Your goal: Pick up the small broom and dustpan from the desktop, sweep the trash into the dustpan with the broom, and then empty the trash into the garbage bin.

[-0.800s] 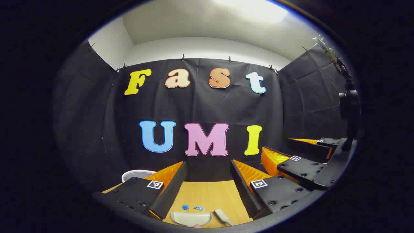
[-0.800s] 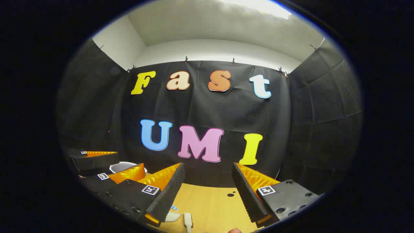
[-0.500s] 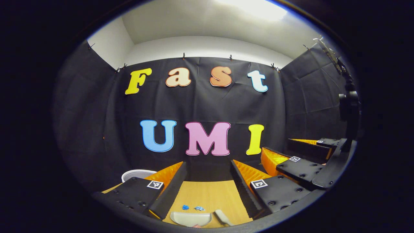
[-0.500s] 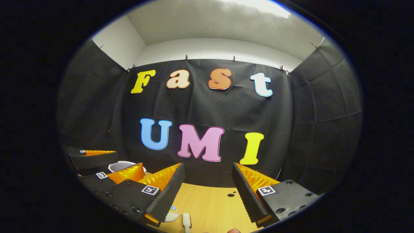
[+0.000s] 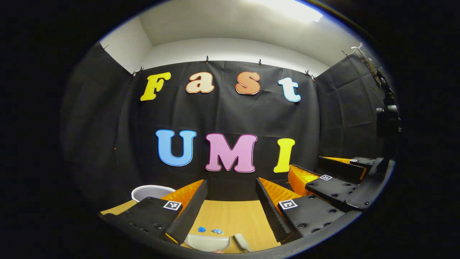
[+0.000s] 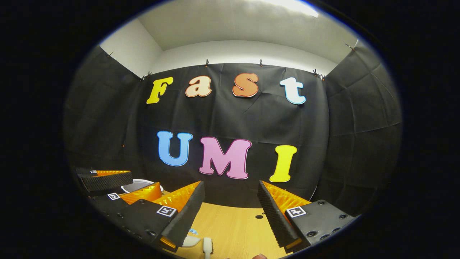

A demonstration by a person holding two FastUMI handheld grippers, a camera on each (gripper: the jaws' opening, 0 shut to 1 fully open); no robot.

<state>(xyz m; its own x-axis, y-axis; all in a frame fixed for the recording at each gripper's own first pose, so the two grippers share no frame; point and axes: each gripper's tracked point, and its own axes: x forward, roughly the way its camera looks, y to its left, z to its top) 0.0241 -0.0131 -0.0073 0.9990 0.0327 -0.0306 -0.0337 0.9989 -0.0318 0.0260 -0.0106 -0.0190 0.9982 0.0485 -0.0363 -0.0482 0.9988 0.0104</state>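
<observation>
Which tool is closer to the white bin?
Left. The left tool has the bin just beyond its left finger. The right tool sits farther over, with the left tool between it and the bin.

A pale dustpan (image 5: 207, 242) lies flat on the wooden desktop (image 5: 233, 216), nearest. A small white broom (image 5: 242, 242) lies just right of it. Two blue trash scraps (image 5: 209, 230) sit just beyond. A white bin (image 5: 151, 191) stands far left.
</observation>
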